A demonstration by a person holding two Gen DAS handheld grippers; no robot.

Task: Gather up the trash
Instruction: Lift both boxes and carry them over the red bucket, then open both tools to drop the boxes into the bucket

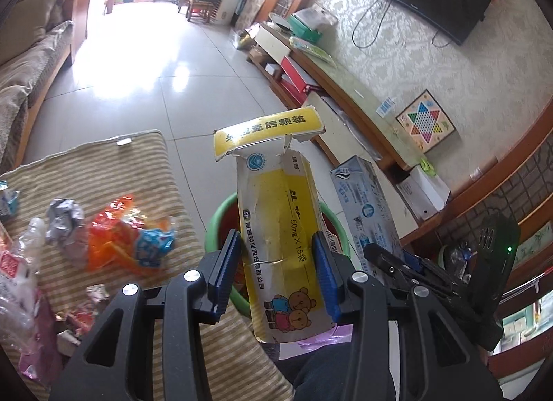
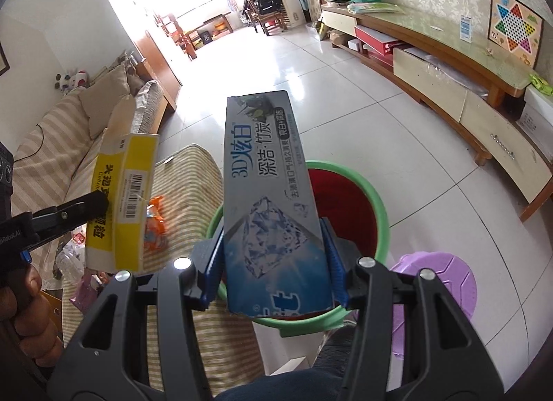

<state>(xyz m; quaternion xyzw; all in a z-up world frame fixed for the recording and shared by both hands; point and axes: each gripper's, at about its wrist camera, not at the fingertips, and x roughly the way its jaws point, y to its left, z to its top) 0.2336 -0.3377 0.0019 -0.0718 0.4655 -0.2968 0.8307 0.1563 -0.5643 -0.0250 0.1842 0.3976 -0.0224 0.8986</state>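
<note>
My left gripper (image 1: pixel 276 263) is shut on a yellow medicine box (image 1: pixel 280 228) with torn flaps, held upright above the green-rimmed red bin (image 1: pixel 224 211). My right gripper (image 2: pixel 273 259) is shut on a grey-blue toothpaste box (image 2: pixel 266 187), held over the same bin (image 2: pixel 349 200). The yellow box also shows in the right wrist view (image 2: pixel 121 200) at the left, with the left gripper's finger (image 2: pixel 69 211) on it. The toothpaste box shows in the left wrist view (image 1: pixel 366 200) at the right.
A striped cloth surface (image 1: pixel 114 166) at the left holds an orange wrapper (image 1: pixel 114 242), crumpled foil (image 1: pixel 65 218) and plastic wrappers (image 1: pixel 20 280). A purple stool (image 2: pixel 439 280) stands right of the bin. A long TV cabinet (image 2: pixel 449 73) lines the right wall; a sofa (image 1: pixel 24 83) stands at the left.
</note>
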